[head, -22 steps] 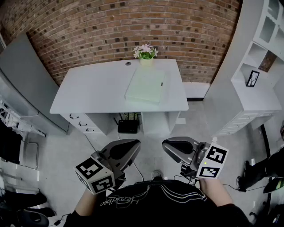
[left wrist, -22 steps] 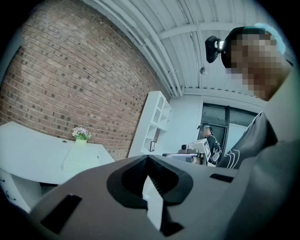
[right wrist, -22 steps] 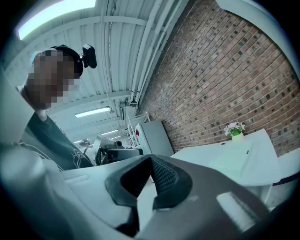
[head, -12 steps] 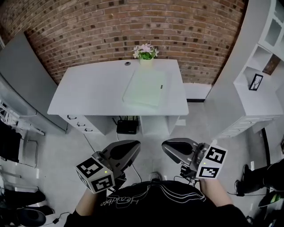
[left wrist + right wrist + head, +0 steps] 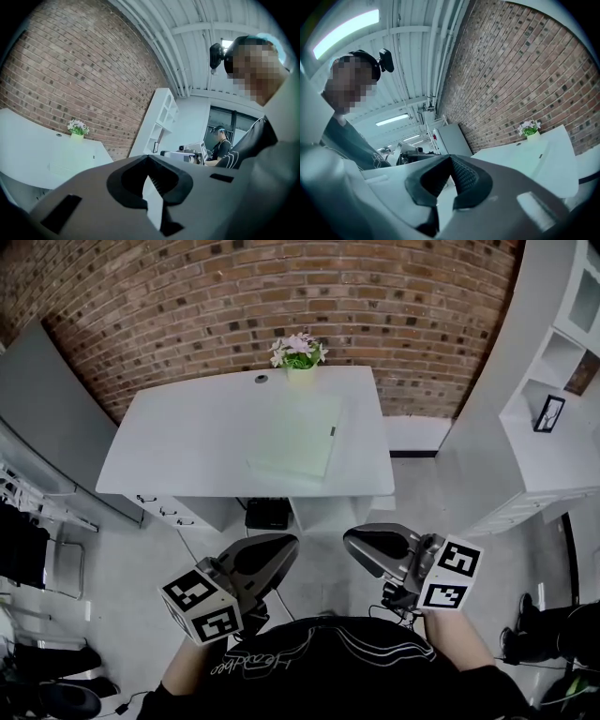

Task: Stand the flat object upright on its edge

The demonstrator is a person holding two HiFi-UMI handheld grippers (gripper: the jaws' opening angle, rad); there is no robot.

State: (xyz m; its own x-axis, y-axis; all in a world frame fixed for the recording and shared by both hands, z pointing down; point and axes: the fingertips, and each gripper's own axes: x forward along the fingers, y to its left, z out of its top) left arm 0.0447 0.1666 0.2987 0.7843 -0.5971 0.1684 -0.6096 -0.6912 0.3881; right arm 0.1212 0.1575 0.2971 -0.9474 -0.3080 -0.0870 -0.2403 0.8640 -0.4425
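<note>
A pale green flat object (image 5: 298,439) lies flat on the white desk (image 5: 187,442), right of its middle; it also shows faintly in the left gripper view (image 5: 63,164) and the right gripper view (image 5: 536,161). Both grippers are held close to the person's chest, well short of the desk, above the floor. My left gripper (image 5: 283,545) is shut with nothing in it. My right gripper (image 5: 354,542) is shut and empty too. In the gripper views the jaws of each meet at the tip.
A small pot of pink flowers (image 5: 298,353) stands at the desk's back edge by the brick wall. White shelving (image 5: 553,399) is at the right, a grey cabinet (image 5: 42,418) at the left. A black box (image 5: 267,514) sits under the desk. A second person (image 5: 220,147) stands off to the side.
The head view has shifted slightly, so the desk sits a little lower and nearer in the picture. Both grippers keep their places and stay shut.
</note>
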